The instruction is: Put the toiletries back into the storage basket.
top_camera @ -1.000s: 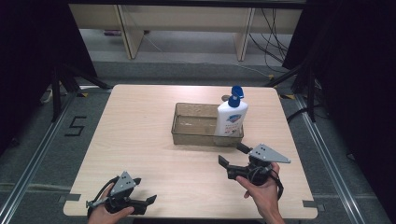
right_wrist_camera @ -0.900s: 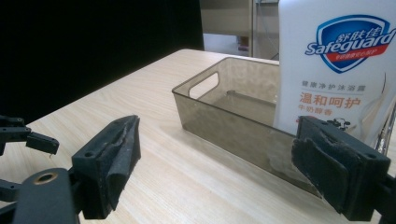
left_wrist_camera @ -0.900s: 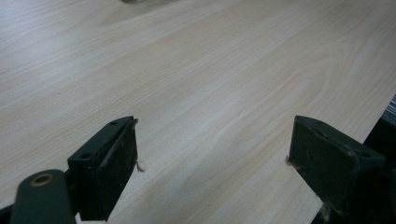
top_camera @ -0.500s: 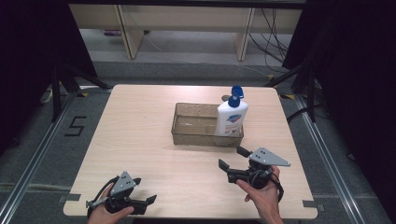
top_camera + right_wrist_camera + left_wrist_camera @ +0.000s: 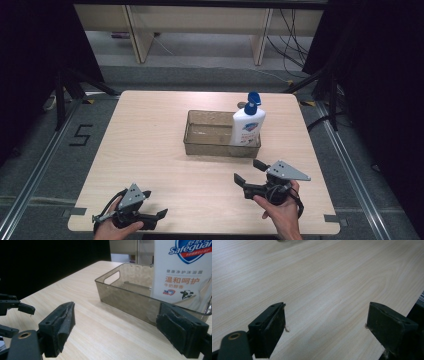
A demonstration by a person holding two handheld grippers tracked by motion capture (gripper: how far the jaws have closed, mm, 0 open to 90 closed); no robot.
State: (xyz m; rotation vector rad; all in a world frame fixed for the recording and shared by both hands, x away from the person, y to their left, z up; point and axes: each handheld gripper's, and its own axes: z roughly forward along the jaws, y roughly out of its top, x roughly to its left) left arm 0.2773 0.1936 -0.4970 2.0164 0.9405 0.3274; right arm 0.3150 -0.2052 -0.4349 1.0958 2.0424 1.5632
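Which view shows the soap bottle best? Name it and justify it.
The high view: the whole soap bottle stands upright in the right end of the clear bin, blue pump visible. The right gripper view crops it to its label. The left gripper view shows bare table.

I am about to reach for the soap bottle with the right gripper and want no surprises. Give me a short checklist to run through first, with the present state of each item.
1. Right gripper open, nothing between its jaws: ok.
2. Soap bottle upright in the right end of the clear bin: ok.
3. Table between the right gripper and the bin's near wall free of things: ok.
4. Left gripper open, low at the near left edge, away from the path: ok.
5. Bottle free to lift, not wedged against the bin wall: cannot tell.
6. Pump head locked: cannot tell.
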